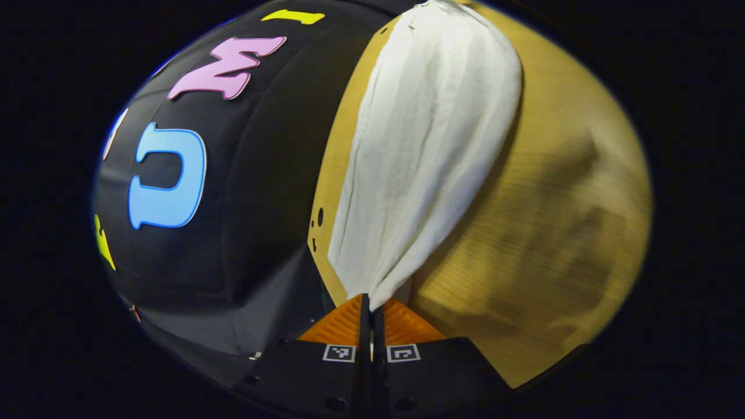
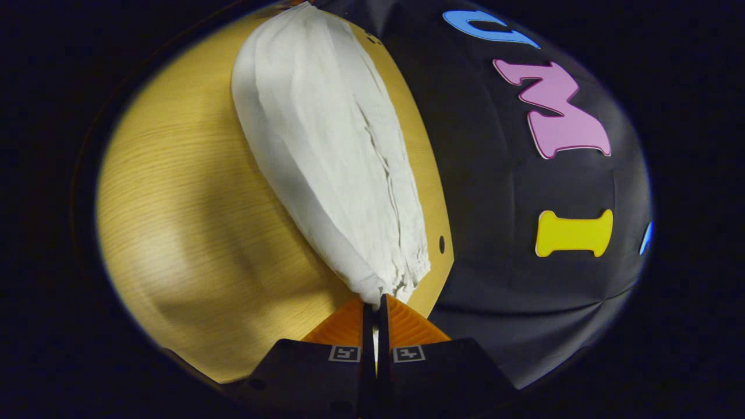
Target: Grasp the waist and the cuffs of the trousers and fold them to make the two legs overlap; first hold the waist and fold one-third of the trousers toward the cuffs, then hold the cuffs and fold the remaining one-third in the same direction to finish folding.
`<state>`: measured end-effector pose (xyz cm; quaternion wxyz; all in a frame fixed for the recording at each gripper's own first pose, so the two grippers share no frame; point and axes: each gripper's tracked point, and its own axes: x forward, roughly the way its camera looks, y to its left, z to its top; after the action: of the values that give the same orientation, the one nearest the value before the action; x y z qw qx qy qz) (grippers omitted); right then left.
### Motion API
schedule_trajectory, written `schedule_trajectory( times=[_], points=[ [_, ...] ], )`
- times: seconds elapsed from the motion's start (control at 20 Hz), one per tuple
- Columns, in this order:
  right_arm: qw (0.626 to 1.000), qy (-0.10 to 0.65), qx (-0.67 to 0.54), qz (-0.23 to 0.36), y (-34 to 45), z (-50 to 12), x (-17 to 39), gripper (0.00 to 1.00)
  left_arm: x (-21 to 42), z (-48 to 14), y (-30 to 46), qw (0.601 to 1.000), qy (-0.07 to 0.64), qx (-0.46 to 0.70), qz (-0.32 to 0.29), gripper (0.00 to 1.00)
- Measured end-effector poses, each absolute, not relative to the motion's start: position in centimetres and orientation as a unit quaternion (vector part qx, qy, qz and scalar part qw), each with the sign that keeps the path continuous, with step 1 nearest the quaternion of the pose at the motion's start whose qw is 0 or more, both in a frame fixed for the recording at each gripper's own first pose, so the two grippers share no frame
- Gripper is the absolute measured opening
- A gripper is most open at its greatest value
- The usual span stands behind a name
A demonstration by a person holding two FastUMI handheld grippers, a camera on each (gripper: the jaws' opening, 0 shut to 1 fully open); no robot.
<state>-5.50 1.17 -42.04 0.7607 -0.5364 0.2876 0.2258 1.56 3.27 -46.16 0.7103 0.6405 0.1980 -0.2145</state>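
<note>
White creased trousers (image 1: 425, 151) lay stretched along wooden table (image 1: 559, 233) in left gripper view; left gripper (image 1: 371, 305) clenched on gathered cloth end. No readable label.
Right gripper view: trousers (image 2: 332, 157) ran lengthwise near table (image 2: 186, 233) edge; right gripper (image 2: 375, 307) clenched on puckered end.

Soft white cloth on a matt wood-grain table.
The trousers (image 1: 428, 145) are a thin, matt woven cloth, finely creased along their length and gathered into small puckers at the hem in the right gripper view. The table (image 2: 192, 221) shows a smooth, pale wood-grain finish with a faint sheen. The fingers (image 1: 343, 323) carry ribbed, matt pads, seemingly plastic or rubber.
</note>
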Motion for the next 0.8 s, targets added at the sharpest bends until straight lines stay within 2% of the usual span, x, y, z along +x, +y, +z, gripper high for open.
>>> schedule_trajectory(
  times=[0.25, 0.3, 0.35, 0.8],
  points=[
    [0.804, 0.268, -0.504, 0.168, 1.1, -38.9, -0.6, 0.05, 4.0, -43.6, 2.3, 0.755, 0.200, 0.597, -0.184, 0.05],
    [0.812, 0.268, -0.494, 0.155, 1.0, -38.4, 0.5, 0.00, 4.6, -42.9, 1.7, 0.759, 0.193, 0.595, -0.181, 0.05],
    [0.817, 0.268, -0.489, 0.149, 0.9, -38.3, 1.3, 0.05, 5.1, -42.7, 1.3, 0.761, 0.190, 0.594, -0.182, 0.05],
    [0.843, 0.275, -0.450, 0.110, 1.3, -38.1, 7.8, 0.05, 10.3, -42.0, 0.0, 0.790, 0.201, 0.552, -0.173, 0.05]
  ],
)
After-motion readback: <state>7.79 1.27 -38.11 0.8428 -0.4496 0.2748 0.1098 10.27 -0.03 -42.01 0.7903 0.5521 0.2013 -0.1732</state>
